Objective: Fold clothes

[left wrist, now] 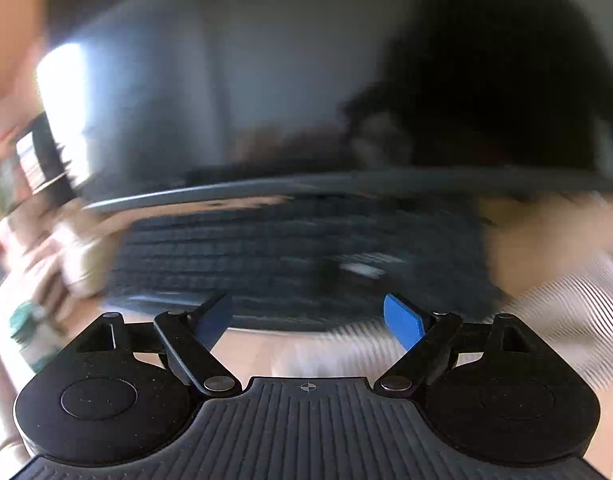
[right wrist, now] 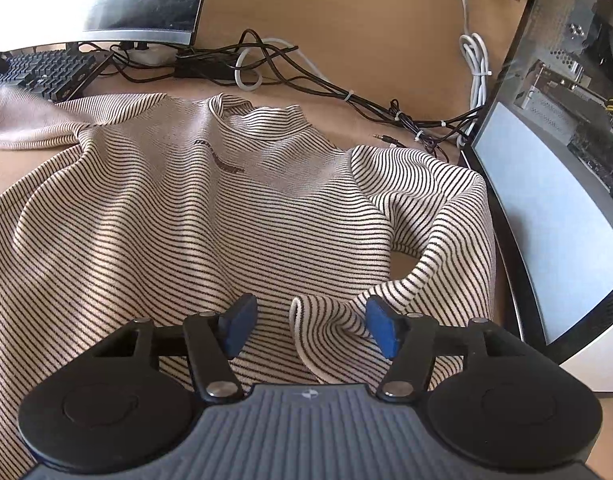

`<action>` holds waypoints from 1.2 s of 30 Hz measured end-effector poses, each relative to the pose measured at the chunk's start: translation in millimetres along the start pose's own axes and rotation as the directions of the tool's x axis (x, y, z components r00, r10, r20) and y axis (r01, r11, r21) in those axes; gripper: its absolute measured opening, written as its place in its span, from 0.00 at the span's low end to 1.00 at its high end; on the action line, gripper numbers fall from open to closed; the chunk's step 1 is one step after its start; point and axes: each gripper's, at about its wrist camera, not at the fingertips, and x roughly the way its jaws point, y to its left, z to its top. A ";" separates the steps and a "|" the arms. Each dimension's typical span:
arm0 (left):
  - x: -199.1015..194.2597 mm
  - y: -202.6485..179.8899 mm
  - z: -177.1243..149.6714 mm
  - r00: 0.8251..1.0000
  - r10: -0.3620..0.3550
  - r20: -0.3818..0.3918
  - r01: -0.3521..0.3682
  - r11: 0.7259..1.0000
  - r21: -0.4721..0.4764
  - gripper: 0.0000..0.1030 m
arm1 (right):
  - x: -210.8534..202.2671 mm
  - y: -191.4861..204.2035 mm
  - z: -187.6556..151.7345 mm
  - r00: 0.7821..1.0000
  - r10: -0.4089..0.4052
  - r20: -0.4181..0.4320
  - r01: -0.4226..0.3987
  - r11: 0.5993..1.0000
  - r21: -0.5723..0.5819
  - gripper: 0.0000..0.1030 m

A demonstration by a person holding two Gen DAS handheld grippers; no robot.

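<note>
Left wrist view is super blurry. The left gripper (left wrist: 308, 320) is seen with its blue fingers (left wrist: 402, 318) spread wide, nothing between them. A dark keyboard (left wrist: 290, 248) sits at 12 o'clock, and a bit of the striped sweater (left wrist: 562, 320) is caught at 3 o'clock.

Right wrist view is sharp. The right gripper (right wrist: 310, 326) is also spread apart, with a sleeve cuff (right wrist: 326, 332) bunched between the fingers but not pinched. The sweater is spread on the desk (right wrist: 346, 20), cables (right wrist: 290, 68) at 12 o'clock, a monitor (right wrist: 546, 208) at 3.
</note>
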 end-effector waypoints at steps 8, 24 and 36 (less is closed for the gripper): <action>-31.0 4.6 4.2 0.971 -0.237 -0.037 0.230 0.965 -0.123 0.92 | 12.3 1.8 12.1 0.999 0.032 0.004 -0.032 0.999 0.017 0.64; -77.9 -214.4 -73.6 0.545 -0.783 -0.300 0.808 0.586 -0.061 0.94 | -36.0 0.4 -7.4 0.999 0.002 0.040 0.002 0.996 -0.092 0.67; -76.7 -184.9 -84.4 0.638 -0.712 -0.295 0.730 0.681 -0.065 0.92 | -26.7 30.3 -4.9 0.982 0.187 -0.010 -0.187 0.975 -0.121 0.58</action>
